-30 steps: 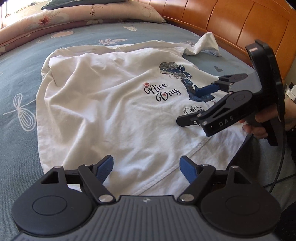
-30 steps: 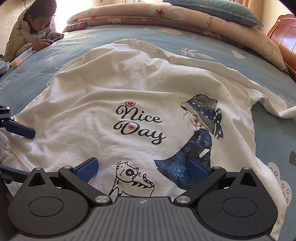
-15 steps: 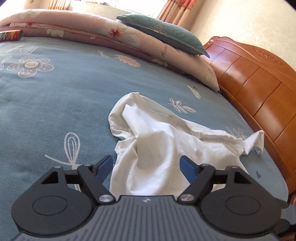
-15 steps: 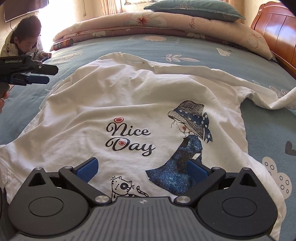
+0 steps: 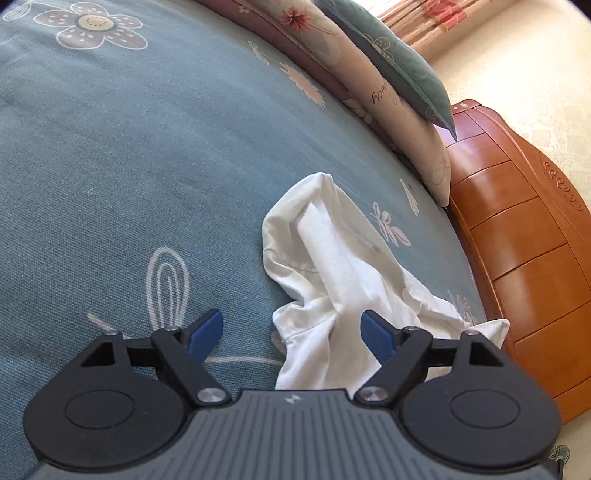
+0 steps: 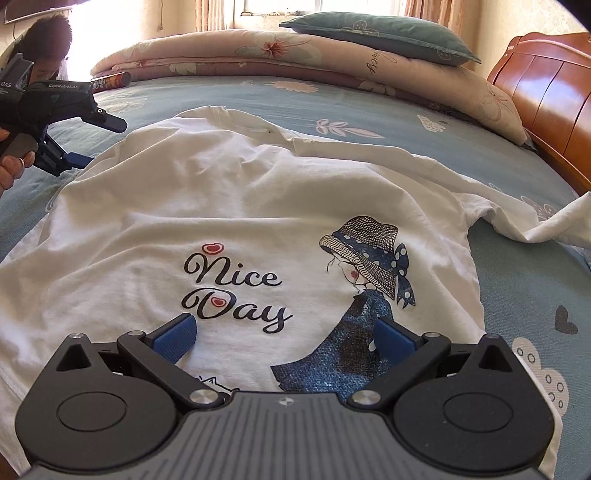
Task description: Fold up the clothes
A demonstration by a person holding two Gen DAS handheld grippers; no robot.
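Two tools open, nothing gripped yet.
White printed cotton T-shirt [image 6: 258, 206] lies flat on blue floral bed [image 6: 517, 280]; left tool [image 5: 291, 332] has swung from hem to crumpled sleeve, jaws just widening w/ cloth between; right tool [image 6: 284, 338] hovers over print. Sleeve fold likely next.

Open blue bedsheet [image 5: 129, 177] is lying clear from nine to twelve o'clock of the left gripper [image 5: 291, 332], whose spread jaws are straddling the crumpled sleeve [image 5: 328, 258], the only thing rising in that path. From one to three o'clock the stacked quilt [image 6: 295, 55], pillow [image 6: 384, 35] and wooden headboard [image 5: 524, 258] are walling off the bed's edge. Ahead of the right gripper [image 6: 284, 338] the flat T-shirt [image 6: 258, 192] is leaving low passage, with a can [image 6: 110, 80] lying at eleven o'clock.
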